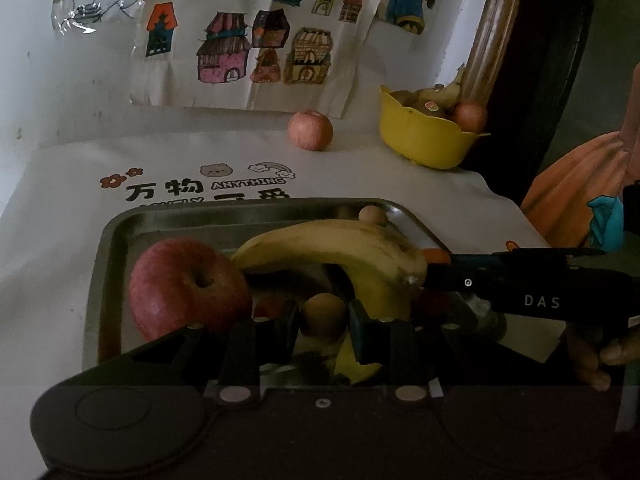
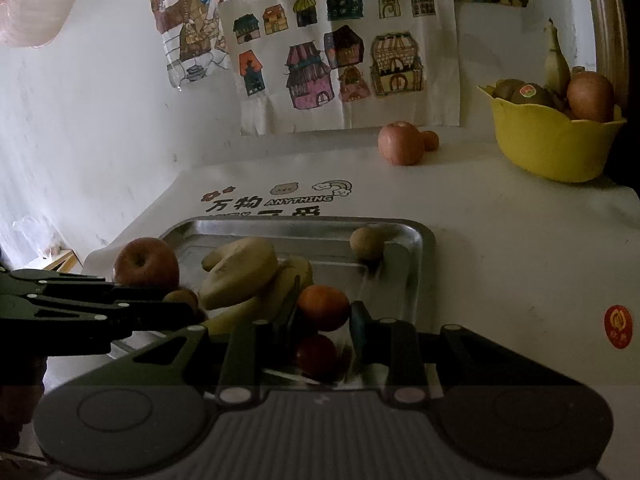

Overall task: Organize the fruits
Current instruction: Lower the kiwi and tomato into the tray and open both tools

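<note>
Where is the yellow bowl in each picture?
Left wrist view: the yellow bowl sits in the upper right, at the far edge of the table, right of the lone apple.
Right wrist view: the yellow bowl is at the far right, upper half, again right of that apple.
Shared landmark: the drawing of colourful houses on the wall.

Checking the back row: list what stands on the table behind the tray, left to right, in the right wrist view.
apple → small orange fruit touching it → yellow bowl of fruit
</note>
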Demonstrator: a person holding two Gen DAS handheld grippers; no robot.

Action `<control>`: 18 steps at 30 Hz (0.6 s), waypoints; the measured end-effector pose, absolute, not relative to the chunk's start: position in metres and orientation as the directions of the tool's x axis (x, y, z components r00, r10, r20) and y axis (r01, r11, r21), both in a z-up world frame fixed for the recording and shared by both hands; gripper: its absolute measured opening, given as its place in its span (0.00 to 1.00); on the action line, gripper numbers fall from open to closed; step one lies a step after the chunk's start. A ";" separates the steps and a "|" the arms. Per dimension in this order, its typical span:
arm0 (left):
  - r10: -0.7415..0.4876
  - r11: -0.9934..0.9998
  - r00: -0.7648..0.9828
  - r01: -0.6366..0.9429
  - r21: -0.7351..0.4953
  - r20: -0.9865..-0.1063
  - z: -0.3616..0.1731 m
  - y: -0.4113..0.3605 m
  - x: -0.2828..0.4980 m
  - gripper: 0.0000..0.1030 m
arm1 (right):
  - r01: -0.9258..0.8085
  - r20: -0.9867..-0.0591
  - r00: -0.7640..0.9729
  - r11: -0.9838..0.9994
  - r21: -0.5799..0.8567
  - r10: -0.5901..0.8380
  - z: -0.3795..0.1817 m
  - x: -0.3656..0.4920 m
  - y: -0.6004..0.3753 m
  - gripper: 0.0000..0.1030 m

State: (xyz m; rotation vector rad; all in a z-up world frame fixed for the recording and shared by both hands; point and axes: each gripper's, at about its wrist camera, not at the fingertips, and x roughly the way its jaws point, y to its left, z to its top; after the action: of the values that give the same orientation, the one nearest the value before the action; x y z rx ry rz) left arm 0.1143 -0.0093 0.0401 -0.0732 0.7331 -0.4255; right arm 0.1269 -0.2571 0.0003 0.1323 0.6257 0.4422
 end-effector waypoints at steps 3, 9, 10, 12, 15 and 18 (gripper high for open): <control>-0.400 0.913 0.663 0.348 -0.212 -0.633 0.040 -0.010 0.114 0.28 | -0.359 -0.537 0.720 0.899 0.252 0.439 0.000 0.127 -0.257 0.31; -0.400 0.913 0.662 0.348 -0.212 -0.634 0.040 -0.010 0.114 0.28 | -0.358 -0.539 0.719 0.898 0.254 0.439 -0.001 0.128 -0.256 0.31; -0.400 0.913 0.662 0.348 -0.213 -0.634 0.040 -0.010 0.114 0.28 | -0.358 -0.539 0.719 0.899 0.255 0.439 -0.001 0.129 -0.256 0.31; -0.400 0.913 0.662 0.348 -0.212 -0.634 0.040 -0.010 0.114 0.28 | -0.358 -0.539 0.718 0.898 0.255 0.439 -0.001 0.129 -0.256 0.31; -0.400 0.913 0.662 0.348 -0.212 -0.634 0.040 -0.010 0.114 0.28 | -0.357 -0.541 0.718 0.898 0.255 0.439 -0.002 0.129 -0.256 0.31; -0.400 0.913 0.661 0.348 -0.213 -0.635 0.040 -0.010 0.114 0.28 | -0.357 -0.540 0.718 0.898 0.255 0.439 -0.001 0.129 -0.256 0.31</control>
State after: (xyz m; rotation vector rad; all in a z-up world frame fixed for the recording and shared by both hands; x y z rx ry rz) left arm 0.1144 -0.0101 0.0403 -0.0753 0.7354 -0.4237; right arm 0.1291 -0.2561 -0.0014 0.1364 0.6311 0.4419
